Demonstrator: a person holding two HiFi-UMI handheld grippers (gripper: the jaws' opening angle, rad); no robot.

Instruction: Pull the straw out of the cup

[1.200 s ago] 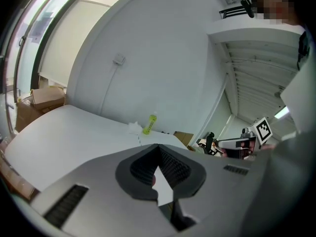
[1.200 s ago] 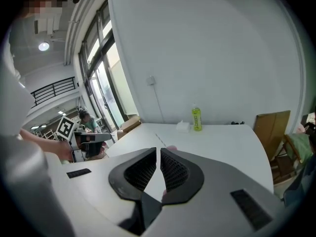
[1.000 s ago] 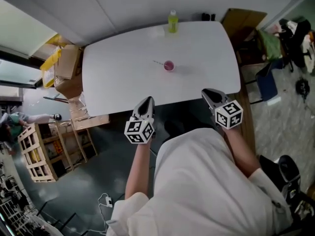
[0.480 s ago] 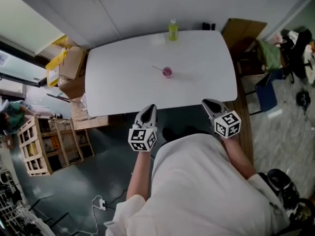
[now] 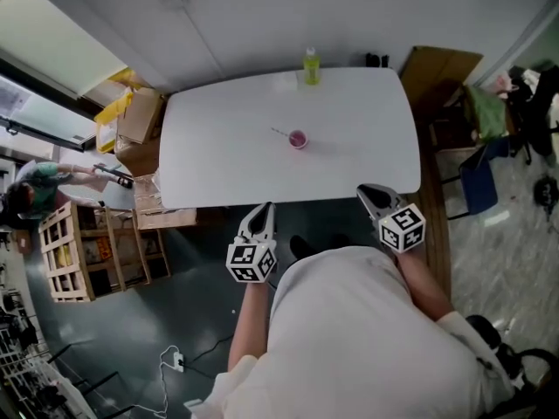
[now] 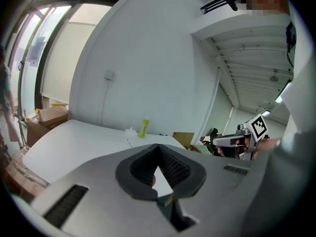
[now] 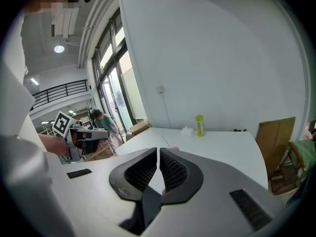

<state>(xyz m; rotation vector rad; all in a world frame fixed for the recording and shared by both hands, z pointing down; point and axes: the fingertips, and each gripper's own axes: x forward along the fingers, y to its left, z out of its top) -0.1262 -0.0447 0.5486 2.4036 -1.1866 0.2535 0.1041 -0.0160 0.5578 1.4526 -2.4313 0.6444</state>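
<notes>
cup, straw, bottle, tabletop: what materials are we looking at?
Cup: small and pink, probably plastic, though too small to be sure.
Straw: thin and pale; material can't be told.
Bottle: translucent yellow-green with a lighter cap, likely plastic.
Table: smooth, uniform white top with rounded corners and a matte look, likely laminate or painted board.

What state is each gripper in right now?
Left gripper: closed, holding nothing.
Right gripper: closed, holding nothing.

One cup, one straw, one bottle
</notes>
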